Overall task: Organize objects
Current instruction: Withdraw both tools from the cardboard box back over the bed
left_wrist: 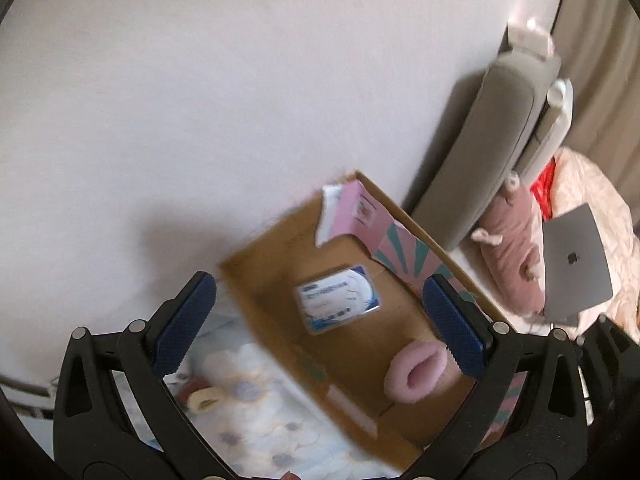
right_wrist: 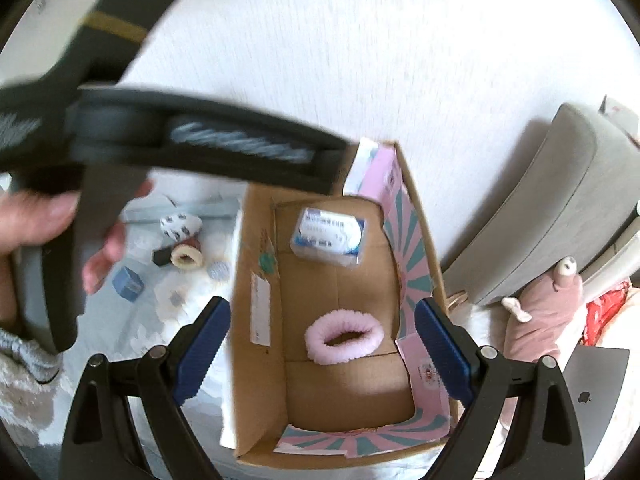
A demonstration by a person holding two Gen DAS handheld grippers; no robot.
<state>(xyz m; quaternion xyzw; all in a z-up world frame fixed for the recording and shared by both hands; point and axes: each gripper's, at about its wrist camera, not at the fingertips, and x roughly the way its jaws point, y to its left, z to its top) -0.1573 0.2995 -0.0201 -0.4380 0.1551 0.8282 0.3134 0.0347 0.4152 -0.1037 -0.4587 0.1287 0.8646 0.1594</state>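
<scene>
An open cardboard box (right_wrist: 256, 240) stands on a patterned bedspread against a white wall; it also shows in the left wrist view (left_wrist: 260, 280). Inside lie a pink fluffy hair band (right_wrist: 344, 340), also in the left wrist view (left_wrist: 416, 372), and a blue-and-white packet (right_wrist: 328, 240), also in the left wrist view (left_wrist: 340, 300). My right gripper (right_wrist: 322, 348) is open and empty above the box. My left gripper (left_wrist: 320, 328) is open and empty over the box's left side. The left tool and the hand holding it cross the right wrist view's upper left.
On the bedspread left of the box lie a cream band (right_wrist: 186, 258), a patterned white roll (right_wrist: 180, 226) and a small blue box (right_wrist: 128, 283). A grey headboard (right_wrist: 560, 208), a pink plush toy (right_wrist: 548, 320) and a silver laptop (left_wrist: 576, 264) are to the right.
</scene>
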